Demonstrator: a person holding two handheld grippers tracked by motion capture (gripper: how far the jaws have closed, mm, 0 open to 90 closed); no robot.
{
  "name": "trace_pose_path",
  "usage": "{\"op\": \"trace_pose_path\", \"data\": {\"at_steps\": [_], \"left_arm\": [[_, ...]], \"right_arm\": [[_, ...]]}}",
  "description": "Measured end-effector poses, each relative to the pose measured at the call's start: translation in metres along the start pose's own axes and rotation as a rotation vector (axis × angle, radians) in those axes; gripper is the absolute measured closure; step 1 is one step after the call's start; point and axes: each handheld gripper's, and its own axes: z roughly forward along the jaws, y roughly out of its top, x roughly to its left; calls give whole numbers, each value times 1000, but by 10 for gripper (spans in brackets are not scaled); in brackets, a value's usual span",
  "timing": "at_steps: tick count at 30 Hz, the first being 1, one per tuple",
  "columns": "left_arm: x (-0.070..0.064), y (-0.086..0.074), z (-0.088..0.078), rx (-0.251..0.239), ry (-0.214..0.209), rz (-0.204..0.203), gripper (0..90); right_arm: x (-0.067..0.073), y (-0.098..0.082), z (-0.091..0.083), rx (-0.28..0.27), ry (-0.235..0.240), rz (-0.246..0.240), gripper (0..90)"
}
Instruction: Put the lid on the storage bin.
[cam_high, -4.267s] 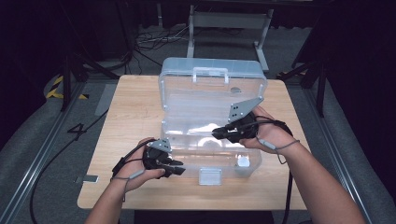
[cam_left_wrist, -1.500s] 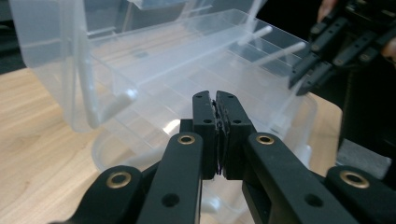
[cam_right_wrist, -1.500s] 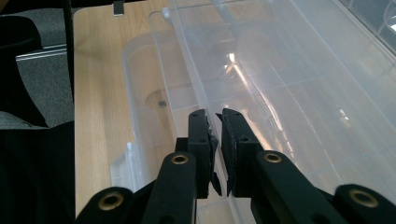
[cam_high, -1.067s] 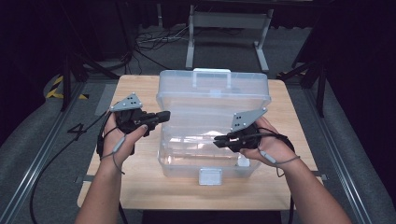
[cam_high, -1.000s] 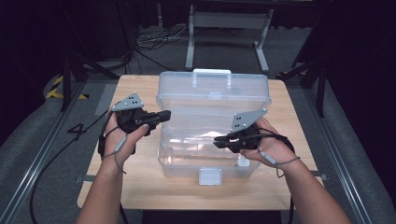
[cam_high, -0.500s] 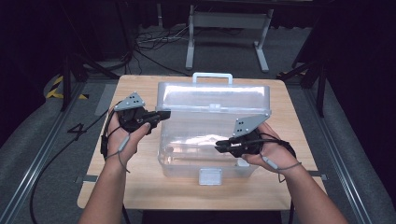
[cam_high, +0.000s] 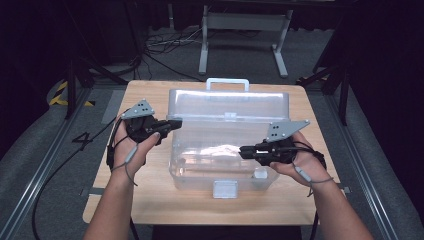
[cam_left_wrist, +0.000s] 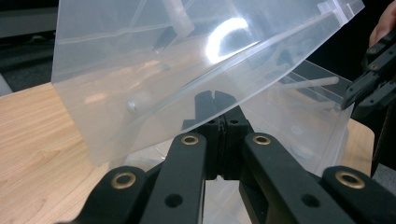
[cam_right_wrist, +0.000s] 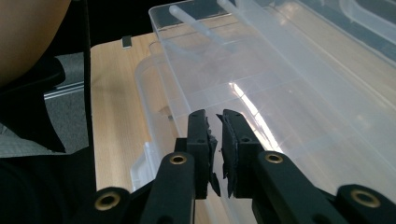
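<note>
A clear plastic storage box (cam_high: 222, 165) stands in the middle of the wooden table (cam_high: 150, 200). Its hinged lid (cam_high: 230, 105) leans forward over the box, partly lowered. My left gripper (cam_high: 177, 122) is shut, its tips against the lid's left end. In the left gripper view the shut tips (cam_left_wrist: 215, 98) lie just under the slanting lid (cam_left_wrist: 154, 70). My right gripper (cam_high: 242, 151) hovers at the box's right front. In the right gripper view its jaws (cam_right_wrist: 215, 116) stand almost together over the rim of the box (cam_right_wrist: 289, 102). I cannot tell whether they touch it.
A white latch (cam_high: 225, 189) hangs at the box's front middle, and a carry handle (cam_high: 227, 82) sticks up behind the lid. A small white piece (cam_high: 260, 174) lies inside near the right front corner. Metal stands and cables sit on the dark floor behind the table.
The lid has swung from upright down and forward over the box. My left gripper moved from the table's front left to the lid's left end and follows it down. The right gripper has barely shifted.
</note>
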Motion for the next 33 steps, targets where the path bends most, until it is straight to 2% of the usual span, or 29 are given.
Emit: {"op": "trace_pose_path", "data": {"at_steps": [7, 8, 15, 18, 21, 28, 33], "left_arm": [[-2, -1, -2, 0, 2, 6, 879], [-2, -1, -3, 16, -1, 8, 878], [-4, -2, -4, 28, 6, 12, 879], [-5, -3, -4, 33, 4, 9, 880], [-5, -3, -5, 43, 3, 15, 882], [-6, -5, -5, 60, 0, 19, 891], [-7, -6, -6, 68, -2, 21, 891]], "right_arm": [[-3, -10, -14, -47, -29, 39, 880], [-4, -13, -15, -58, -35, 45, 880], [-10, -28, -19, -113, -54, 88, 884], [-13, -32, -24, -114, -79, 99, 886], [-17, -36, -33, -142, -111, 123, 893], [-24, -46, -47, -171, -174, 156, 900], [-28, -49, -52, -184, -194, 178, 900]]}}
